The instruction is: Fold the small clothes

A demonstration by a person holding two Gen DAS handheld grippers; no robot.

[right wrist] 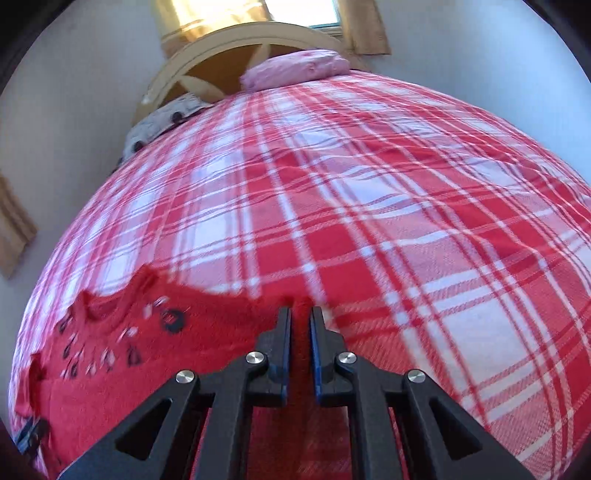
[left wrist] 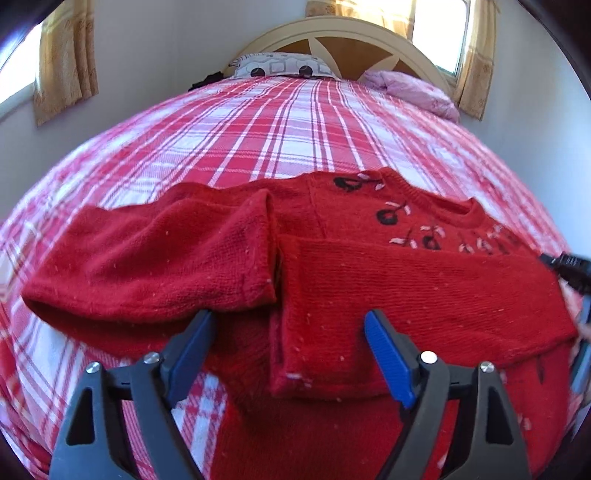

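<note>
A small red knit sweater [left wrist: 388,280] with black and white cherry embroidery lies on the red and white plaid bedspread [left wrist: 258,122]. Both sleeves are folded across its body and meet near the middle. My left gripper [left wrist: 288,332] is open, its blue pads either side of the sleeve cuffs, just above the sweater. My right gripper [right wrist: 300,321] is shut on the sweater's right edge [right wrist: 301,306], with red knit pinched between the pads. The sweater also shows in the right wrist view [right wrist: 147,354], blurred. The right gripper's fingers show at the right edge of the left wrist view [left wrist: 570,269].
A patterned pillow [left wrist: 284,66] and a pink folded quilt [left wrist: 410,90] lie at the head of the bed by the curved headboard [left wrist: 332,33]. Curtained windows [left wrist: 64,59] flank the bed. Plaid bedspread extends far beyond the sweater [right wrist: 406,184].
</note>
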